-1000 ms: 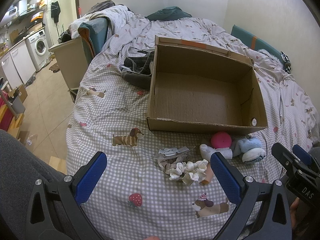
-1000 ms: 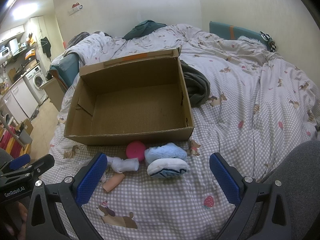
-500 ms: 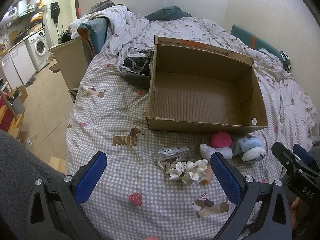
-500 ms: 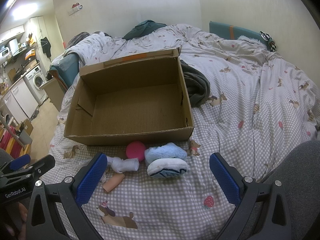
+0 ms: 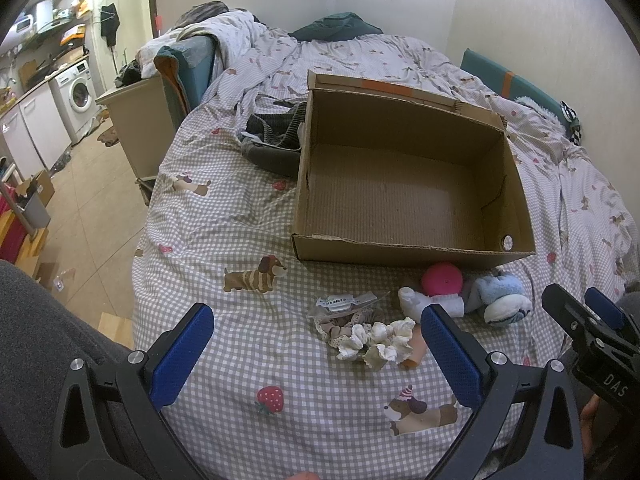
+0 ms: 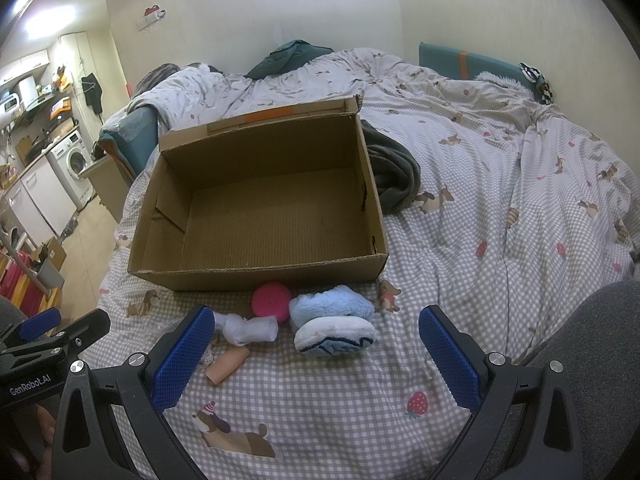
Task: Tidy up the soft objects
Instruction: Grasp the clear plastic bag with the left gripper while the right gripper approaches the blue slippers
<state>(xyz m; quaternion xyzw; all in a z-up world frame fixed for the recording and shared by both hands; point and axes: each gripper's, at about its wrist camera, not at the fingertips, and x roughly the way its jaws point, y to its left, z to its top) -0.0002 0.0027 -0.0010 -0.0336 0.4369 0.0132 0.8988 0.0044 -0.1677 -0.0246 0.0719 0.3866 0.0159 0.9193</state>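
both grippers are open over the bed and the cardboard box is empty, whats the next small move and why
Probably lower the right gripper onto the folded light-blue fleece slipper pair and close on it. It lies between the wide-open blue fingers, just in front of the empty brown cardboard box, with nothing on top of it. The left gripper is open too, nearer the cream ruffled scrunchie.

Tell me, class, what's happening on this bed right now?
A person holds a claw in each hand above a bed, tidying soft things. Both the left claw and the right claw are open and hold nothing. The cardboard box is empty. In front of it lie a pink ball, a blue plush slipper, a rolled white sock and a frilly scrunchie, none yet picked up.
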